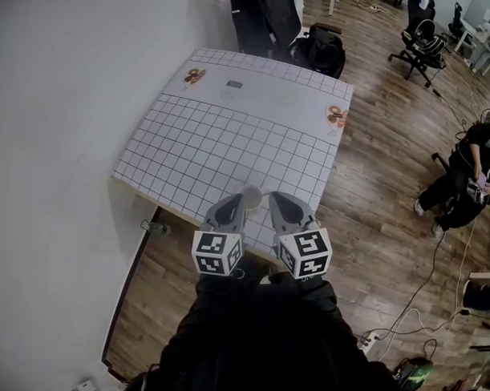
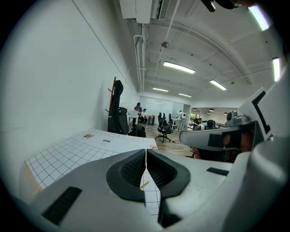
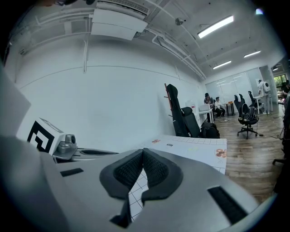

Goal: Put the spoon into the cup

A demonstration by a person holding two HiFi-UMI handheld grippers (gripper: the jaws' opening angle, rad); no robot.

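Both grippers hover side by side over the near edge of the grid-patterned table [image 1: 231, 134]. My left gripper [image 1: 234, 200] is shut, its pads meeting with nothing between them [image 2: 146, 152]. The right gripper [image 1: 277, 197] is shut and empty as well [image 3: 142, 152]. A small pale round thing [image 1: 251, 194], possibly the cup, sits on the cloth between the two tips; I cannot make it out clearly. A thin yellowish sliver [image 2: 144, 185] shows below the left jaws on the cloth. No spoon is clearly visible.
A white wall runs along the table's left side. Small printed patches [image 1: 195, 75] [image 1: 338, 115] mark the cloth's far corners. A black bag [image 1: 318, 45] lies beyond the far edge. A person [image 1: 470, 170] crouches on the wooden floor at right, among cables.
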